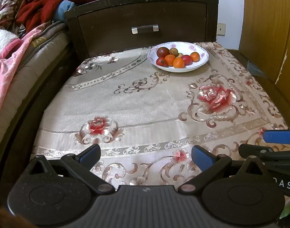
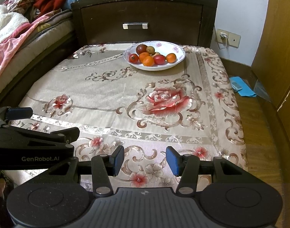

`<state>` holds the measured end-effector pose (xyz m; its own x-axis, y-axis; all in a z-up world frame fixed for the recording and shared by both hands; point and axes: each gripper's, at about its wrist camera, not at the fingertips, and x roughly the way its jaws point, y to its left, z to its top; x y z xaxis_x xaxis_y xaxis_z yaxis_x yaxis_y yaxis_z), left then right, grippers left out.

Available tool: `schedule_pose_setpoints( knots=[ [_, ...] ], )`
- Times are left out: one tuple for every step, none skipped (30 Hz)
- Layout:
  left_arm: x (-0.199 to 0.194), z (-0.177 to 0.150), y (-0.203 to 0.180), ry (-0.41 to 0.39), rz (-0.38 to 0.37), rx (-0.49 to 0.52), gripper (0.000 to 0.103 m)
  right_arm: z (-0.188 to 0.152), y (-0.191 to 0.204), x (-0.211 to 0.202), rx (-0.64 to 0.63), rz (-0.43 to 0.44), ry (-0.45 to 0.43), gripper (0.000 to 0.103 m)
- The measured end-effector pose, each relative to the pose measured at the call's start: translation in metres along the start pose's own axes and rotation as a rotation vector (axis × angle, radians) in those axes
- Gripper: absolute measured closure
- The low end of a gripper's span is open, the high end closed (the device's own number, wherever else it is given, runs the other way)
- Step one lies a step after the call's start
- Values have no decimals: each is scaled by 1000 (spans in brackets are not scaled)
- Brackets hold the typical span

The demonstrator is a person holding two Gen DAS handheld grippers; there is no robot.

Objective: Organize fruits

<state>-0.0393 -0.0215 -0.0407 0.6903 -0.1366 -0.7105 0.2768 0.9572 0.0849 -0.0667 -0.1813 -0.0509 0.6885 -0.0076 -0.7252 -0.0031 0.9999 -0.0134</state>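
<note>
I see the white floral-rimmed bowl of orange and red fruits (image 1: 178,58) at the worktop's (image 1: 125,102) far end, well apart from my left claw (image 1: 145,156) and right claw (image 2: 145,160), both open and empty.

A bowl (image 1: 201,51) of fruits (image 1: 178,57) sits at the table's (image 1: 137,102) far edge, before a nightstand (image 1: 143,19); a bed (image 1: 21,60) lies left.
</note>
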Motion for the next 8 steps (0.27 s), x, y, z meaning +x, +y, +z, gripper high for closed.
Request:
schedule_pose_setpoints(
  knots=[
    [0,0,0,0,1,0,0,0,0,0,-1,0,1,59],
    [0,0,0,1,2,0,0,0,0,1,-1,0,1,59],
    [0,0,0,1,2,0,0,0,0,1,-2,0,2,59],
    [1,0,0,2,3,-1,0,0,0,1,-2,0,3,59],
    [1,0,0,2,3,-3,0,0,1,1,-2,0,4,59],
    [1,0,0,1,3,-4,0,0,1,1,-2,-1,3,59],
    [1,0,0,1,3,-5,0,0,1,1,-2,-1,4,59],
    [1,0,1,1,2,-8,0,0,1,2,-2,0,3,59]
  ],
)
